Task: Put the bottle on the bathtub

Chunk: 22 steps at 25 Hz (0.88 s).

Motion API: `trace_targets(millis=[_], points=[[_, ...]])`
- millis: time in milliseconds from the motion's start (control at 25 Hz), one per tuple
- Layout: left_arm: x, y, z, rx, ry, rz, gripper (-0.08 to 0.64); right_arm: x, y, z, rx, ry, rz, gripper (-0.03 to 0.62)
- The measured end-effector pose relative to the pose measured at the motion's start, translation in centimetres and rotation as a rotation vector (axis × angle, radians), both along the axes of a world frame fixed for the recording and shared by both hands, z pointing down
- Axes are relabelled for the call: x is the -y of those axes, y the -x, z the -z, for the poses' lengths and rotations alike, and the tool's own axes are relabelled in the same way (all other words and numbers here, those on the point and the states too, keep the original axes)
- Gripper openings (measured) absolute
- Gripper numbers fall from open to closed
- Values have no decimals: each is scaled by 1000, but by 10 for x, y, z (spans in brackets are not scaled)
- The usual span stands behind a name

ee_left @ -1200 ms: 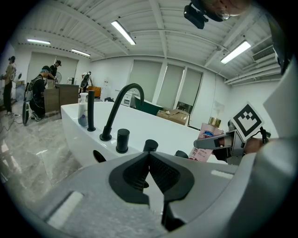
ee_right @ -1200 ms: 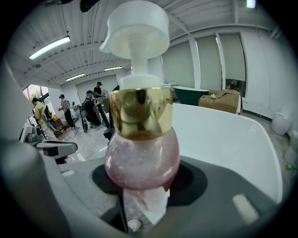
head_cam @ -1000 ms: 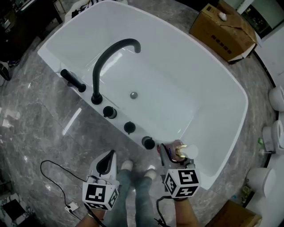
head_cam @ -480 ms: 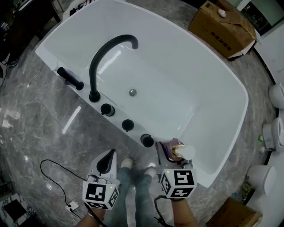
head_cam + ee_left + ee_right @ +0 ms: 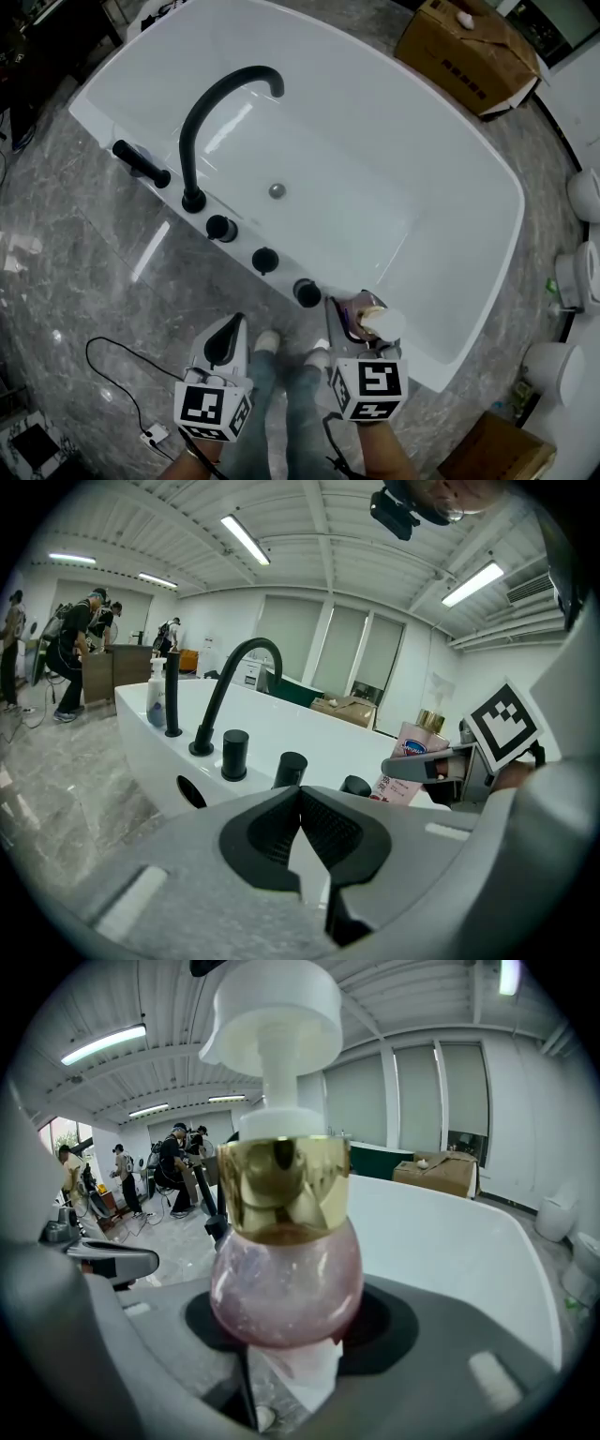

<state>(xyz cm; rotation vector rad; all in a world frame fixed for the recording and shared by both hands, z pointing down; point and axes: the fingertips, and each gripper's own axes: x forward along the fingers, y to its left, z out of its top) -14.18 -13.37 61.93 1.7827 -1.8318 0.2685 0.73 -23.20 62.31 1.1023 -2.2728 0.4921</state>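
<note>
A pink pump bottle (image 5: 371, 315) with a gold collar and a white pump head stands between the pads of my right gripper (image 5: 361, 321), which is shut on it. The bottle sits over the near rim of the white bathtub (image 5: 375, 178), just right of the third black knob (image 5: 307, 292). In the right gripper view the bottle (image 5: 286, 1279) fills the middle, clamped in that gripper (image 5: 286, 1321). From the left gripper view the bottle (image 5: 411, 759) looks roughly upright and its base is hidden. My left gripper (image 5: 225, 343) (image 5: 300, 794) hangs shut and empty, short of the tub.
A black arched faucet (image 5: 202, 122), a hand-shower handle (image 5: 141, 164) and two more knobs (image 5: 220, 228) line the near rim. A cardboard box (image 5: 469, 52) lies beyond the tub. White fixtures (image 5: 586, 197) stand at the right. A cable (image 5: 112, 361) trails on the marble floor. My shoes (image 5: 269, 345) are below.
Only the head view has drifted a little. Both grippers and the bottle keep their places by the tub's rim.
</note>
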Motion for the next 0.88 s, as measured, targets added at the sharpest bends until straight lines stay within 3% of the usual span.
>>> trace_targets(millis=[880], points=[[-2,-1,-6,-8,7,-10,9,-7,2,0,-30,-55,-41,225]])
